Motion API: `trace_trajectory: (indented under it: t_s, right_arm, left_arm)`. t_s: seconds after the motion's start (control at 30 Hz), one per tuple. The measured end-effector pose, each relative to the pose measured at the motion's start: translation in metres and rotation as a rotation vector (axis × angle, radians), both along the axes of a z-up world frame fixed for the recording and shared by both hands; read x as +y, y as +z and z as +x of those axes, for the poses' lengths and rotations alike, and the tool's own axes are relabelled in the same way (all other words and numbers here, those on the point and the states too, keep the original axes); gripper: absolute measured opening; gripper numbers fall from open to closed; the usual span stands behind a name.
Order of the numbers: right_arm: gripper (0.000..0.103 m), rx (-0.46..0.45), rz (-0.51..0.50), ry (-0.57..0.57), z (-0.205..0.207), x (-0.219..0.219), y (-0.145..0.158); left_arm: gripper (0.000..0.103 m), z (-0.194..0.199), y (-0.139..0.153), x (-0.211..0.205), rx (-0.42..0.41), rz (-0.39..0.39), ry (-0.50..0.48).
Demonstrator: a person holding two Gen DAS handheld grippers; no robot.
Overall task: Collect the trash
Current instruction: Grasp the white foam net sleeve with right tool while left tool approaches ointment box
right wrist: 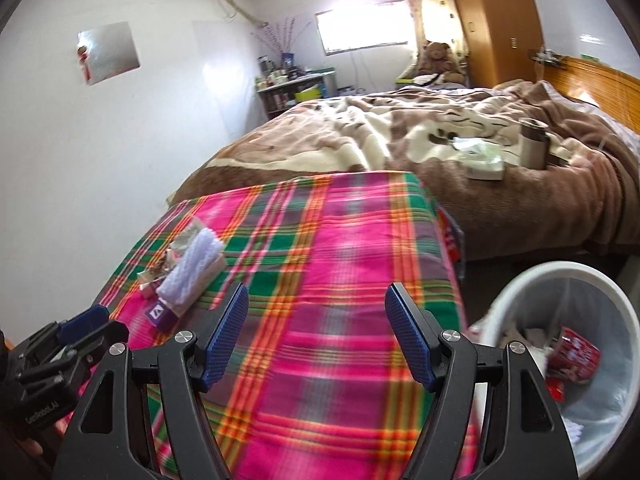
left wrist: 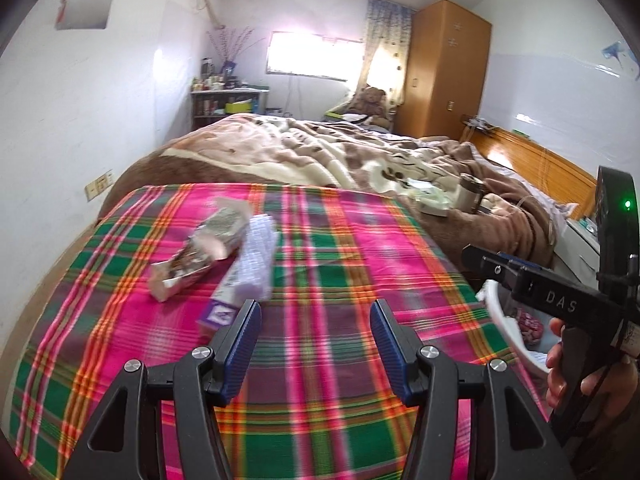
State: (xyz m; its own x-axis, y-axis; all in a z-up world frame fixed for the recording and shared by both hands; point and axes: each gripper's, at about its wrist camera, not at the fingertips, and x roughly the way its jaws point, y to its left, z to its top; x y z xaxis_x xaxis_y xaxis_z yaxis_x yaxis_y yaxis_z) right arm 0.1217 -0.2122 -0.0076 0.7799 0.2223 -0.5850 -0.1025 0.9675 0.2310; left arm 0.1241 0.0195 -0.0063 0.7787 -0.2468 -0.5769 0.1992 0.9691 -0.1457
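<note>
On the pink and green plaid cloth (left wrist: 340, 280) lies a small heap of trash: a torn silvery snack carton (left wrist: 200, 252), a white foam net sleeve (left wrist: 258, 260) and a purple box (left wrist: 220, 314). My left gripper (left wrist: 314, 344) hovers open just right of the heap, nothing between its blue pads. The right wrist view shows the same heap, foam sleeve (right wrist: 190, 276) and purple box (right wrist: 162, 316), at the left of the plaid cloth (right wrist: 332, 280). My right gripper (right wrist: 316, 340) is open and empty over the cloth's middle. A white bin (right wrist: 568, 280) with a clear liner holds a red can and paper.
Behind the plaid cloth a bed with a brown and cream blanket (left wrist: 320, 152) carries a tissue pack (right wrist: 484, 160) and a metal mug (right wrist: 534, 144). A wooden wardrobe (left wrist: 444, 68), a cluttered shelf (left wrist: 224, 100) and a white wall (left wrist: 80, 120) bound the room. A hand (left wrist: 560, 364) holds the right gripper.
</note>
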Motion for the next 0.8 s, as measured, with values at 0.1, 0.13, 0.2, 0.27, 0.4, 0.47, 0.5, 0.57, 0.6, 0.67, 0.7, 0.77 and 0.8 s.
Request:
trace_trajectory:
  t_s: [0.1, 0.13, 0.2, 0.27, 0.4, 0.47, 0.5, 0.57, 0.6, 0.67, 0.7, 0.77, 0.8]
  right_arm:
    - [0.072, 0.004, -0.010, 0.033, 0.011, 0.019, 0.000]
    - [0.072, 0.007, -0.011, 0.041, 0.014, 0.023, -0.001]
    - [0.072, 0.021, -0.012, 0.054, 0.022, 0.034, -0.004]
    - [0.072, 0.031, -0.008, 0.075, 0.029, 0.045, -0.006]
    - [0.072, 0.049, -0.009, 0.110, 0.041, 0.067, -0.008]
    - [0.072, 0.053, -0.011, 0.124, 0.047, 0.077, -0.008]
    - [0.072, 0.055, -0.009, 0.130, 0.048, 0.080, -0.008]
    - [0.072, 0.063, 0.002, 0.141, 0.055, 0.088, -0.010]
    - [0.072, 0.070, 0.007, 0.145, 0.058, 0.091, -0.011]
    - [0.072, 0.091, 0.011, 0.149, 0.067, 0.098, -0.015]
    - [0.072, 0.100, 0.014, 0.155, 0.071, 0.101, -0.016]
    - [0.072, 0.105, 0.007, 0.164, 0.078, 0.109, -0.019]
    - [0.072, 0.107, 0.006, 0.167, 0.081, 0.111, -0.020]
  left_arm:
    - [0.056, 0.004, -0.005, 0.018, 0.012, 0.006, 0.037]
    - [0.056, 0.006, -0.006, 0.022, 0.015, 0.017, 0.048]
    - [0.056, 0.009, -0.010, 0.031, 0.023, 0.037, 0.062]
    - [0.056, 0.013, -0.013, 0.040, 0.033, 0.033, 0.064]
    - [0.056, 0.021, -0.020, 0.048, 0.048, 0.039, 0.064]
    - [0.056, 0.030, -0.026, 0.050, 0.072, 0.043, 0.052]
    - [0.056, 0.033, -0.027, 0.052, 0.080, 0.036, 0.053]
    - [0.056, 0.040, -0.033, 0.056, 0.102, 0.004, 0.045]
    - [0.056, 0.043, -0.037, 0.057, 0.115, -0.001, 0.040]
    - [0.056, 0.048, -0.042, 0.057, 0.130, 0.018, 0.038]
    - [0.056, 0.050, -0.044, 0.057, 0.134, 0.023, 0.040]
    - [0.056, 0.055, -0.046, 0.058, 0.138, 0.017, 0.030]
    - [0.056, 0.057, -0.048, 0.058, 0.146, 0.015, 0.024]
